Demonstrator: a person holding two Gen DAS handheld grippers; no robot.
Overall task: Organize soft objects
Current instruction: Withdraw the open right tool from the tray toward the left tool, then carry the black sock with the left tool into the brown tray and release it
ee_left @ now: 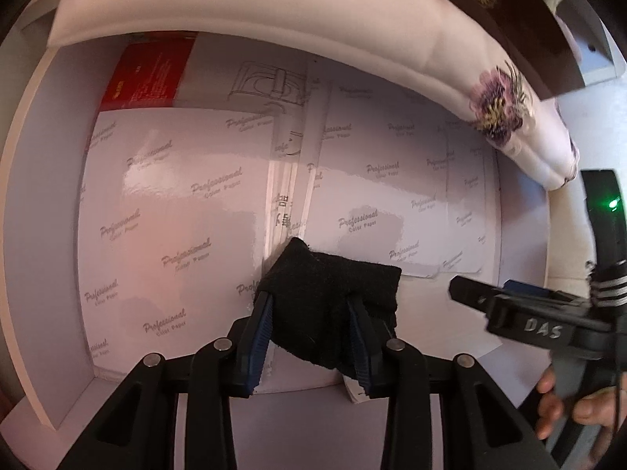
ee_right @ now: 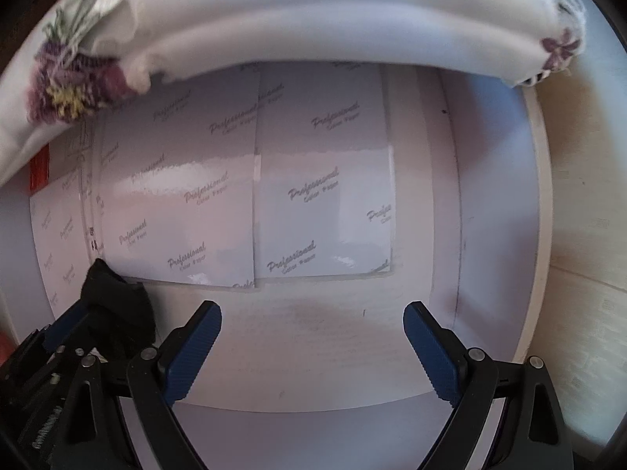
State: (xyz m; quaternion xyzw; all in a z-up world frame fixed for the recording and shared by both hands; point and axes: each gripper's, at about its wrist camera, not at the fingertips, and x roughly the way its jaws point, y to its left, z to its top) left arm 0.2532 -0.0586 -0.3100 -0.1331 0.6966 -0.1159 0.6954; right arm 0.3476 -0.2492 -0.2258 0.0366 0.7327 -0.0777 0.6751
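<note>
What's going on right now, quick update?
Left hand-held gripper clamped on small black fabric piece. Right hand-held gripper open, empty. White flower-embroidered folded cloth lies beyond; nothing blocking.

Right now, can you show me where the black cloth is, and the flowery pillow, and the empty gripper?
black cloth (ee_left: pixel 333 297): left wrist view, middle of the fabric between the pads.
flowery pillow (ee_left: pixel 497 113): left wrist view, its purple flower print.
right gripper (ee_right: pixel 312 348): right wrist view, midway between its open fingertips.
</note>
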